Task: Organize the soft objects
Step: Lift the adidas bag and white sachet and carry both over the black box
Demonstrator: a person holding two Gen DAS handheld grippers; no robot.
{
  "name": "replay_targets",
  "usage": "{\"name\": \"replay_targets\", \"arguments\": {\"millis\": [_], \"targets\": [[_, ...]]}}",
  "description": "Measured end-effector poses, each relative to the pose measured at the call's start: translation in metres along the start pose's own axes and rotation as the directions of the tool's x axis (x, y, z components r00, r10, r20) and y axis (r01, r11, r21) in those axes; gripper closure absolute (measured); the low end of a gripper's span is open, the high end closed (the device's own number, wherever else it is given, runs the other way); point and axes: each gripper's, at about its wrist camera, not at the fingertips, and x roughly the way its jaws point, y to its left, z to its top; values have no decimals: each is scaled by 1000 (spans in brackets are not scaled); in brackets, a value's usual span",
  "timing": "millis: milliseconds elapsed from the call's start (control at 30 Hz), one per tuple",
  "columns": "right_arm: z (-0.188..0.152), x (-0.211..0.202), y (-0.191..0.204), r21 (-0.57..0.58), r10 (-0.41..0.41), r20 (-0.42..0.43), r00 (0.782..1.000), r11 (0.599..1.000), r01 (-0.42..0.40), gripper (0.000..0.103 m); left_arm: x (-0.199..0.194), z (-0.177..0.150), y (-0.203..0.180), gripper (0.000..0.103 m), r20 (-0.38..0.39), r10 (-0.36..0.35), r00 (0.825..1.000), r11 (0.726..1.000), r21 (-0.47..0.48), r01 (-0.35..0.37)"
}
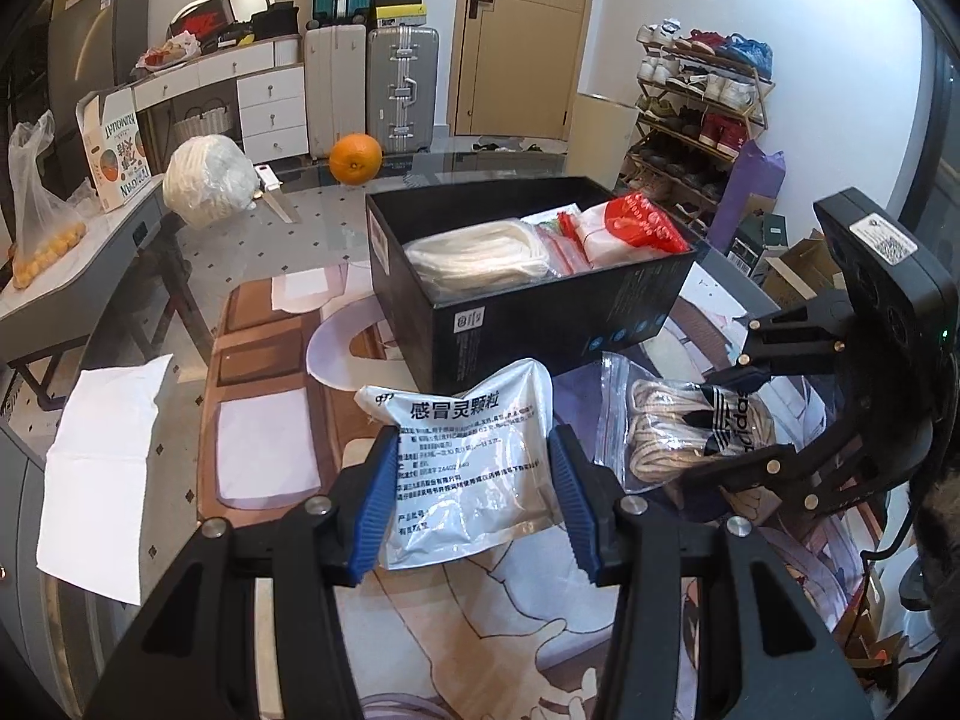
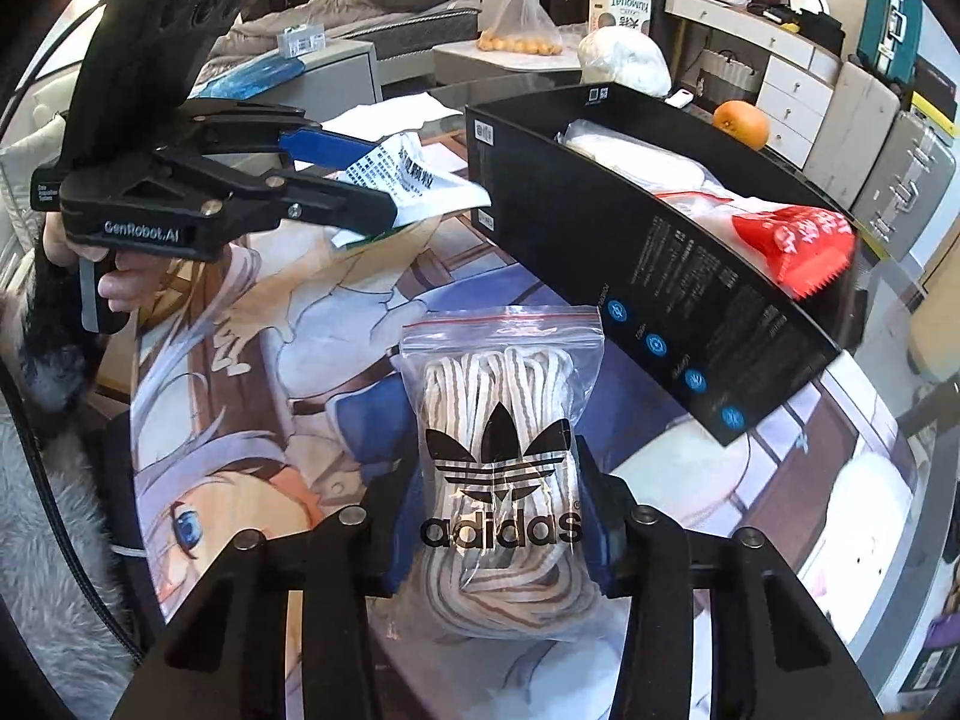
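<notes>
My left gripper (image 1: 474,498) is shut on a silver medicine pouch (image 1: 468,474) with black Chinese print, held just in front of the black box (image 1: 540,324); the pouch also shows in the right wrist view (image 2: 420,180). My right gripper (image 2: 495,534) is shut on a clear zip bag of striped laces (image 2: 498,468) with an Adidas logo, low over the printed mat; the bag also shows in the left wrist view (image 1: 678,426). The black box (image 2: 630,252) holds white laces (image 1: 480,258), clear bags and a red packet (image 1: 645,222).
An anime-print mat (image 2: 288,324) covers the glass table. An orange (image 1: 355,158), a white wrapped bundle (image 1: 207,180) and a white knife (image 1: 273,192) lie at the far side. White paper (image 1: 102,432) lies at the left edge. Suitcases and a shoe rack stand behind.
</notes>
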Motion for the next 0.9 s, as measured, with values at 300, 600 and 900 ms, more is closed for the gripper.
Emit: {"name": "replay_targets", "arguments": {"millis": [300, 600, 900], "targets": [[4, -52, 15, -7, -54, 105, 993, 998, 55, 59, -22, 18, -2, 55, 70, -9, 998, 1000, 0, 9], [37, -95, 0, 18, -158, 180, 971, 987, 157, 59, -20, 49, -5, 55, 119, -15, 993, 1000, -5, 15], [64, -102, -41, 114, -252, 189, 949, 966, 234, 59, 10, 79, -7, 55, 122, -26, 992, 999, -16, 28]]}}
